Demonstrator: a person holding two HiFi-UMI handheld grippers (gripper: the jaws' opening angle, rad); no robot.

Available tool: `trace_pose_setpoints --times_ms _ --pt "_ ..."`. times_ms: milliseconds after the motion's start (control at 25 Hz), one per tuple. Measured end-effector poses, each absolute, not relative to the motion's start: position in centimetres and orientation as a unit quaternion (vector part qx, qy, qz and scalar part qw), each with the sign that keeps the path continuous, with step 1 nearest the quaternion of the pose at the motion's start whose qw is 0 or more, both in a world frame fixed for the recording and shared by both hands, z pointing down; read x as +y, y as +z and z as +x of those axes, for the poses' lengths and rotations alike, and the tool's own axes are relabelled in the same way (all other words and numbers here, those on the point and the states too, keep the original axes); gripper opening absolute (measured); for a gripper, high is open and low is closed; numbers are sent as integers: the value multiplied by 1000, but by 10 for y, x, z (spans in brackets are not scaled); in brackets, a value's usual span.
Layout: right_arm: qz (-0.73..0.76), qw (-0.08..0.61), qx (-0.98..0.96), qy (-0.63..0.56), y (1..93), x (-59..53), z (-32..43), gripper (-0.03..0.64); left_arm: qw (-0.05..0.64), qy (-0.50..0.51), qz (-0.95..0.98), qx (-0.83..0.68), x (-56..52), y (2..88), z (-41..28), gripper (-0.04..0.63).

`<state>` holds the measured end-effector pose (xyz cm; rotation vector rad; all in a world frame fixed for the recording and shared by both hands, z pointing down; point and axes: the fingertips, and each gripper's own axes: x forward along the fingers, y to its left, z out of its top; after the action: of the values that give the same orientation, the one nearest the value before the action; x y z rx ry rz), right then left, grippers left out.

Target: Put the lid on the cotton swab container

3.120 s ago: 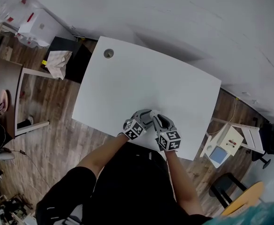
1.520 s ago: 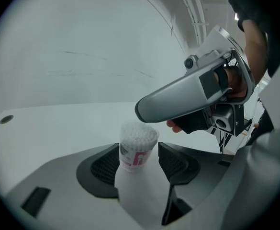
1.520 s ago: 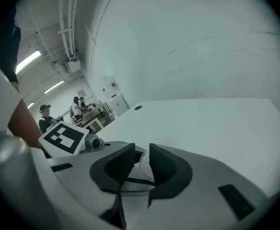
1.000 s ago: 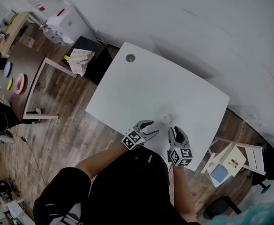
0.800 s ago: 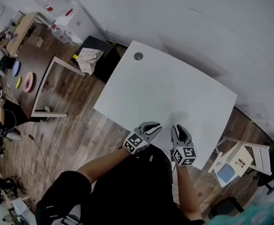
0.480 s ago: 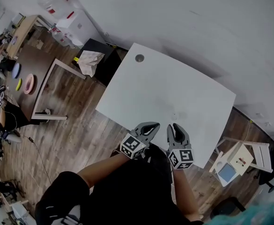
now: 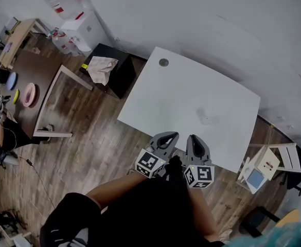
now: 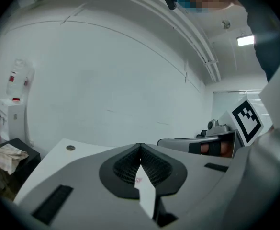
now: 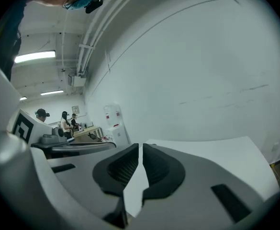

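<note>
Both grippers are held close to the person's body, at the near edge of the white tabletop (image 7: 181, 91) and apart from everything on it. The left gripper (image 7: 170, 136) has its jaws pressed together. In the left gripper view only a thin pale gap shows between the ribbed pads, and I see no object clamped there. The right gripper (image 7: 193, 139) is closed in the same way, with the pads almost meeting at the tips and nothing between them. The two grippers are side by side, and each points forward over the tabletop.

The cotton swab container (image 7: 204, 117) is a small pale shape that stands alone on the tabletop, toward the far right part, well apart from both grippers. It is too small and blurred here to tell whether the lid sits on it, and no separate lid can be made out anywhere on the surface.

As I judge it, the closing step is probably finished and this is a rest position, because neither gripper carries a lid and none lies loose. If the lid is in fact not fully seated, the next move would call for bringing one gripper back over the container, steadying its body with the other, and pressing the lid down evenly so that the light container does not tip or slide.
</note>
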<state>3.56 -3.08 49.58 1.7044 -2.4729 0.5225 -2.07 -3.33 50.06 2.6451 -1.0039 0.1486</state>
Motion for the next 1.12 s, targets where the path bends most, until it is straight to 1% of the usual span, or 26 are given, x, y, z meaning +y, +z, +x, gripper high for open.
trace_pose_setpoints --times_ms 160,440,840,1120 --pt "593 42 -789 154 481 1 -3 46 149 50 925 -347 -6 491 -61 14" --pt "626 68 -768 118 463 51 -53 46 143 15 934 -327 40 472 -100 14" --pt "641 78 -759 76 438 87 -63 43 91 18 930 -355 82 440 -104 14" --pt "643 83 -758 70 434 98 -73 41 69 18 933 -353 87 428 -104 14"
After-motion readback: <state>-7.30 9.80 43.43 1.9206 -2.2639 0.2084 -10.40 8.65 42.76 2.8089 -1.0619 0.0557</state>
